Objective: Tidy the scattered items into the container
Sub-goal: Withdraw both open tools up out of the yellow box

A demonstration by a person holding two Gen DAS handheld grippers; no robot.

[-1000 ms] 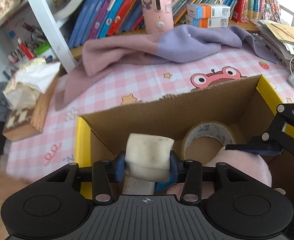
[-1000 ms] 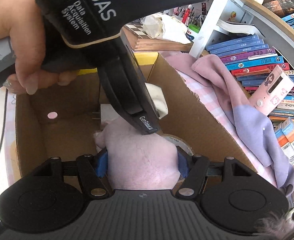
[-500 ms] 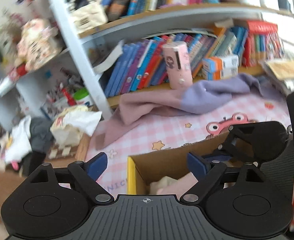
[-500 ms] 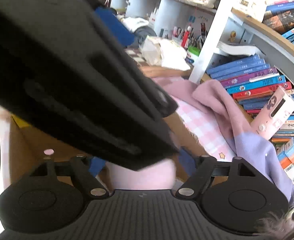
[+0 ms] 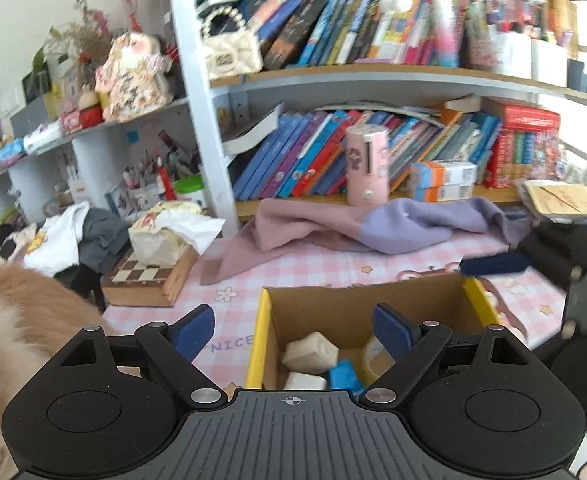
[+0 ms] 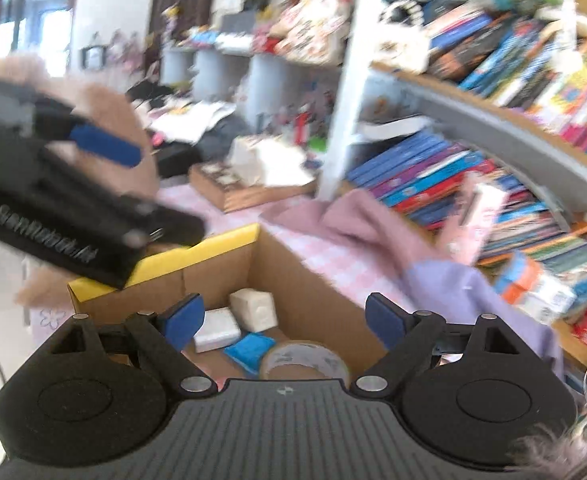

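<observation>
Both grippers [image 5: 293,330] [image 6: 283,318] now wide, above box [image 5: 259,340] rim

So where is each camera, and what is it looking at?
Left wrist: sits on the left tongs, open, facing the bookshelf over the cardboard box; the other tongs show at the right edge.
Right wrist: sits on the right tongs, open, looking into the box; the left tongs cross at the left.
Both see the box, the white block and the pink-purple cloth.
</observation>
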